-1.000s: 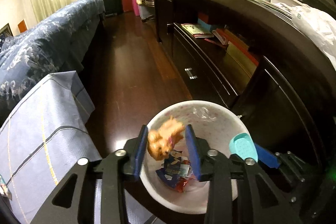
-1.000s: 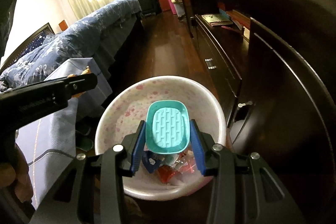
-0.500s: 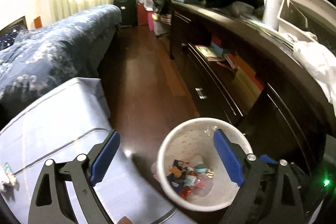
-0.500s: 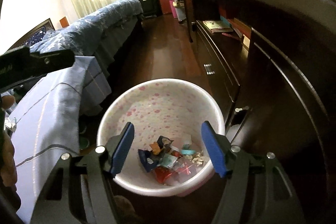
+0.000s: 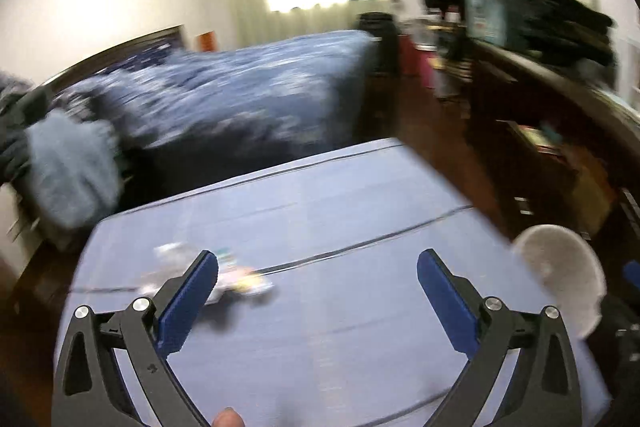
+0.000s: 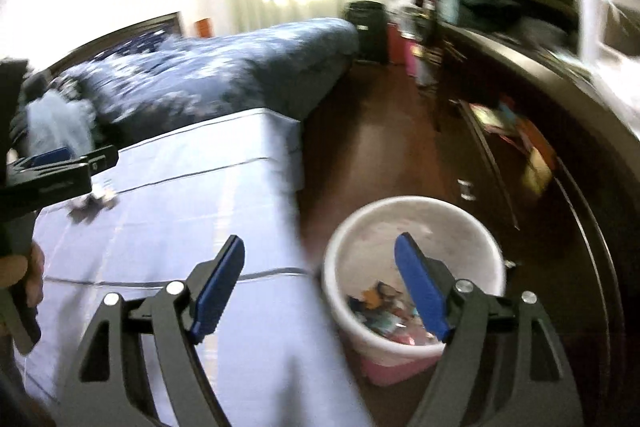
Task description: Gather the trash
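**Both claws empty, left one over the table**

I see the left gripper point(image 5: 318, 273) spread wide above the table point(image 5: 360, 211), which wears a pale blue cloth; its jaws have just been opening and nothing sits between them. A small cluster of wrappers point(image 5: 224, 277) lies on the cloth just beyond the left-hand finger point(image 5: 188, 301), partly hidden by it (too smeared by blur to tell one piece from another). The bin point(image 5: 560, 267) shows at the right edge of this view, off the table's corner.

From the right wrist, the right gripper point(image 6: 320, 281) is also parted, its jaws just having opened, with nothing held. One blue pad point(image 6: 218, 285) hangs over the cloth, the other over the bin point(image 6: 412, 211), white with a pink base, standing on the dark floor point(image 6: 372, 131) between table and cabinet point(image 6: 580, 187). Mixed trash point(image 6: 384, 311) lies in the bin's bottom. The wrappers point(image 6: 94, 201) appear far left on the table, under the left gripper's tip. A bed point(image 6: 224, 75) with blue bedding stands behind.
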